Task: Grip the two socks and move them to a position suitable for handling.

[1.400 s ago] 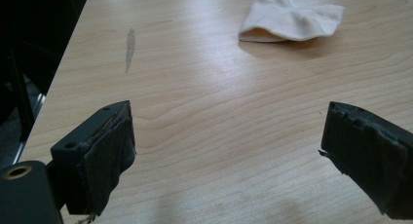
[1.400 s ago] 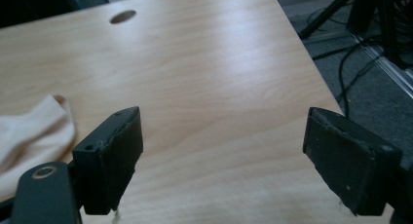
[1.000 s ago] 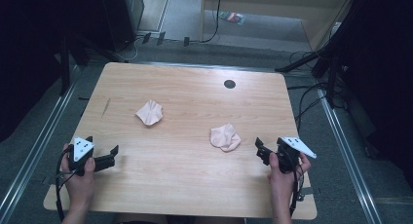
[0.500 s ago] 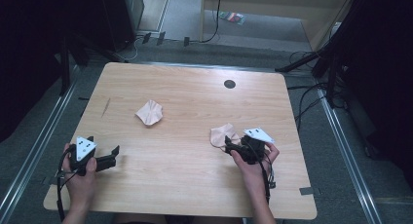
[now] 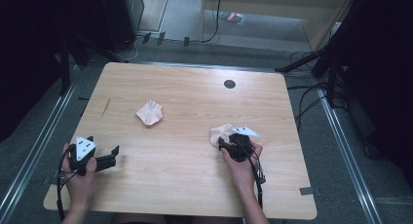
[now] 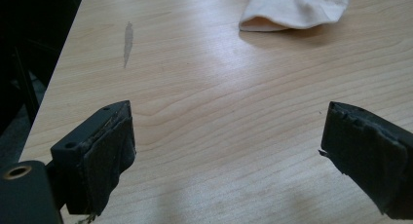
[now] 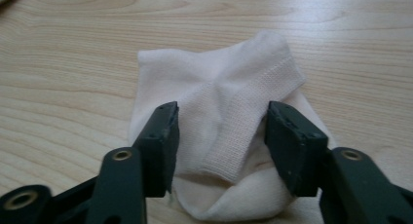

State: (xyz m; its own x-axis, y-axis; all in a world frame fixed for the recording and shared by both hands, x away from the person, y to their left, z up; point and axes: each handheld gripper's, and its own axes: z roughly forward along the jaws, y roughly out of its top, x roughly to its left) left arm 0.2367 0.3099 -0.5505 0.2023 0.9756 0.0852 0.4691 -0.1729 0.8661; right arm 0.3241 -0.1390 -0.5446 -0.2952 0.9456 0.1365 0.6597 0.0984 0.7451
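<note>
Reaching forward over the near right of the wooden table [image 5: 185, 92], the right gripper [image 7: 220, 136] has its jaws parted around a crumpled white sock [image 7: 229, 121], not clamped; the left gripper [image 5: 110, 157] rests near left, jaws wide apart, grasping nothing; another sock [image 5: 149, 112] lies farther off; no writing is legible.

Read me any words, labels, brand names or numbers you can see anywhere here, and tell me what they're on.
None can be read: the socks, table and both grippers carry no print.
The colourful item on the floor is too small and blurred to read.
</note>
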